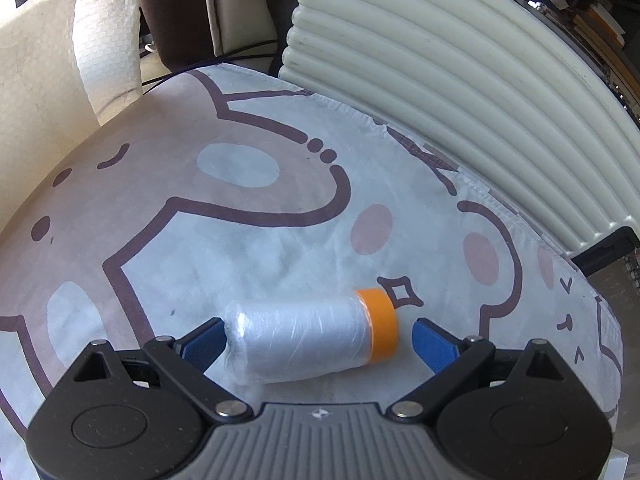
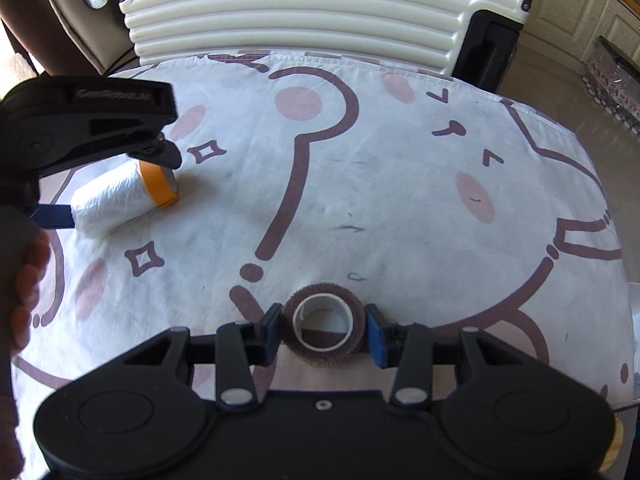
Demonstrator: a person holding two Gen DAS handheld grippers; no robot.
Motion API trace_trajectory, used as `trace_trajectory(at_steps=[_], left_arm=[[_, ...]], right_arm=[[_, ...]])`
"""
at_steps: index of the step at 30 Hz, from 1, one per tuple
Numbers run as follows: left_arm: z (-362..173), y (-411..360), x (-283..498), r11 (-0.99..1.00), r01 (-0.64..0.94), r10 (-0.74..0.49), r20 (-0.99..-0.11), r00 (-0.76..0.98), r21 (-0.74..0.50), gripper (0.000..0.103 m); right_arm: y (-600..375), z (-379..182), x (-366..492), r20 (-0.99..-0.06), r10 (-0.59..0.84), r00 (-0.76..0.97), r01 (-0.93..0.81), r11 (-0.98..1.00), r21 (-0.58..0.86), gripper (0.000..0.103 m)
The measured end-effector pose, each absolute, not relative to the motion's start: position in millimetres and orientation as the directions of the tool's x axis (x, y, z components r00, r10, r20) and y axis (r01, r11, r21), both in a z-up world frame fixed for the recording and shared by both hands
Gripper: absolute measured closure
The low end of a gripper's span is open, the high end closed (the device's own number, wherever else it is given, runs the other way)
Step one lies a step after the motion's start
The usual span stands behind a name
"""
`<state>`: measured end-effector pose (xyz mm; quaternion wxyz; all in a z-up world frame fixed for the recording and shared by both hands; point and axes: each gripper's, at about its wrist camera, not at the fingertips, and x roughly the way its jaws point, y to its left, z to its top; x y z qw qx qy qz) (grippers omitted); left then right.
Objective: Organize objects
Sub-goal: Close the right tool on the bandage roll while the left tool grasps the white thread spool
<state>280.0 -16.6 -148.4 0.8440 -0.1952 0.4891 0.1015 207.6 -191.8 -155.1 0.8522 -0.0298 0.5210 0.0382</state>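
Your left gripper (image 1: 316,340) stands released over the cloth-covered tabletop (image 1: 248,240). Between its blue pads lies the plastic-wrapped roll with the orange end (image 1: 312,340), on its side across the jaws. The left pad (image 1: 202,344) sits at or touching the roll's white end; the right pad (image 1: 434,346) stands just apart from the orange end, with bare cloth showing in the gap. The roll rests on the cloth, not lifted.

From the right wrist view the same roll (image 2: 120,196) lies at the far left of the tabletop, with your left gripper (image 2: 120,188) straddling it end to end, one finger at each end.

Your right gripper (image 2: 322,330) is clenched on the brown tape roll (image 2: 324,332). That roll sits between the two pads with its white core opening facing the camera, and both pads press on its brown outer sides. I cannot tell whether its lower edge still touches the cloth.

The two rolls lie well apart. Behind the tabletop stands a ribbed cream suitcase (image 2: 288,12), upright against the far edge. A hand (image 2: 24,280) shows at the left margin of the right wrist view, gripping the left tool's handle.
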Motion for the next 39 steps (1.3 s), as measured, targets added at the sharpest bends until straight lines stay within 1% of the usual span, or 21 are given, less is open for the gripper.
trace_trajectory(at_steps=[2, 3, 5, 8, 12, 13, 23, 39], left_arm=[[-151, -15, 280, 0.893, -0.391, -0.003, -0.87, 0.492, -0.224, 0.007], [-153, -14, 279, 0.888, -0.402, 0.003, -0.873, 0.488, -0.222, 0.009], [-154, -12, 277, 0.885, -0.404, -0.003, -0.871, 0.491, -0.231, 0.01], [-151, -12, 274, 0.898, -0.385, 0.008, -0.867, 0.498, -0.213, 0.013], [-145, -14, 268, 0.921, -0.334, -0.004, -0.862, 0.508, -0.202, 0.022], [-144, -15, 267, 0.924, -0.327, -0.006, -0.864, 0.504, -0.198, 0.022], [-127, -14, 238, 0.945, -0.264, -0.048, -0.876, 0.479, -0.196, 0.023], [-64, -11, 179, 0.983, -0.151, -0.011, -0.849, 0.528, -0.107, 0.023]], right_arm=[[-190, -154, 206, -0.89, 0.037, 0.454, -0.11, 0.994, -0.015, 0.059], [-189, -155, 205, -0.89, 0.038, 0.454, -0.117, 0.993, -0.017, 0.059], [-188, -155, 204, -0.892, 0.039, 0.451, -0.123, 0.992, -0.019, 0.059], [-188, -155, 203, -0.893, 0.036, 0.449, -0.122, 0.992, -0.021, 0.059], [-187, -153, 201, -0.892, 0.042, 0.45, -0.114, 0.993, -0.011, 0.059], [-186, -151, 200, -0.891, 0.045, 0.452, -0.112, 0.994, -0.007, 0.059], [-187, -120, 184, -0.864, 0.072, 0.498, -0.092, 0.995, 0.029, 0.059], [-204, -67, 144, -0.818, 0.072, 0.57, -0.02, 0.997, 0.074, 0.059]])
